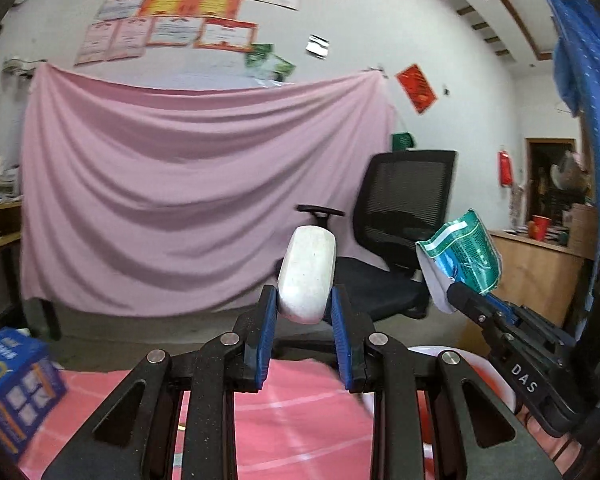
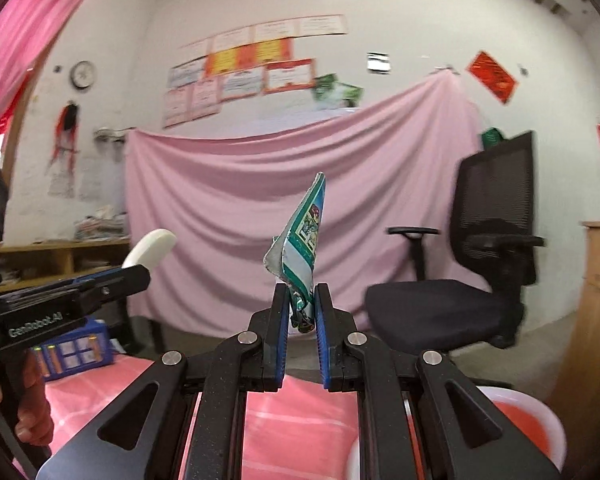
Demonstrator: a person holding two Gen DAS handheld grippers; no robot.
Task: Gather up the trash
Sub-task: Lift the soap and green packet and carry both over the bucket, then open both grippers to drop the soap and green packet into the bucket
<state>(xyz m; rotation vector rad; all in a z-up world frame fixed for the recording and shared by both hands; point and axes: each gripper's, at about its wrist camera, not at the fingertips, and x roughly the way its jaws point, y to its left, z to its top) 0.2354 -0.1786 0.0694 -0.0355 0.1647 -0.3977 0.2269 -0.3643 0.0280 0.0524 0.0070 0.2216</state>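
The left gripper [image 1: 305, 312] is clamping its blue pads on a white oval piece [image 1: 308, 274], smooth and rounded, which is standing up out of the jaws and leaning slightly right. The right gripper [image 2: 301, 312] is pinching a crumpled green and white wrapper [image 2: 300, 248] by its lower end, so that the rest is rising in a peak above the fingertips. In the left wrist view the right gripper is showing at the right edge with the wrapper at its tip, near the white piece but apart from it. Both grippers are pointing about level, raised above a pink cloth surface [image 1: 292, 400]. A white bowl with a red inside [image 2: 540, 428] is sitting low on the right, and a blue box [image 1: 16, 384] is lying at the left. Behind, a pink sheet [image 1: 204, 184] is hanging on the wall beside a black office chair [image 2: 492, 256].
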